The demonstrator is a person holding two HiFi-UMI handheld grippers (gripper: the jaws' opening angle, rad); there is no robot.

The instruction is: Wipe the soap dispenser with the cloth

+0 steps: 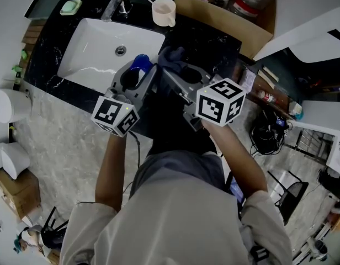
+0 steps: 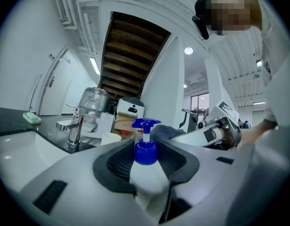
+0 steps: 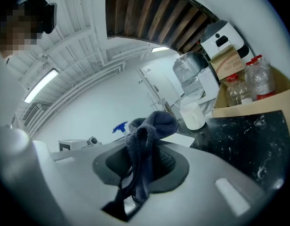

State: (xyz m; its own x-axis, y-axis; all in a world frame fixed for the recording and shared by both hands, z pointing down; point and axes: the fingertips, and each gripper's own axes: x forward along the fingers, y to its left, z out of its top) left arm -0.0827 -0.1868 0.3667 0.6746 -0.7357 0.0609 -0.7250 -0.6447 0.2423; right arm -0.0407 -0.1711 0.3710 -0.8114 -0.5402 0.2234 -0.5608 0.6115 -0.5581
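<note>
The soap dispenser point(image 2: 146, 168), a white bottle with a blue pump top point(image 1: 141, 63), stands upright between the jaws of my left gripper point(image 2: 147, 166), which is shut on it. The dark blue-grey cloth point(image 3: 145, 145) is bunched between the jaws of my right gripper point(image 3: 142, 166), shut on it. In the head view the left gripper point(image 1: 138, 77) holds the bottle over the counter edge beside the sink, and the right gripper point(image 1: 178, 70) holds the cloth point(image 1: 171, 55) just right of the pump top. Whether cloth and bottle touch is hidden.
A white sink point(image 1: 87, 51) with a chrome faucet point(image 1: 117, 1) lies to the left in the black counter point(image 1: 214, 43). A white mug point(image 1: 164, 12) stands behind, a cardboard box point(image 1: 230, 15) with bottles at the back right, and a green soap dish point(image 1: 70, 7) at the far left.
</note>
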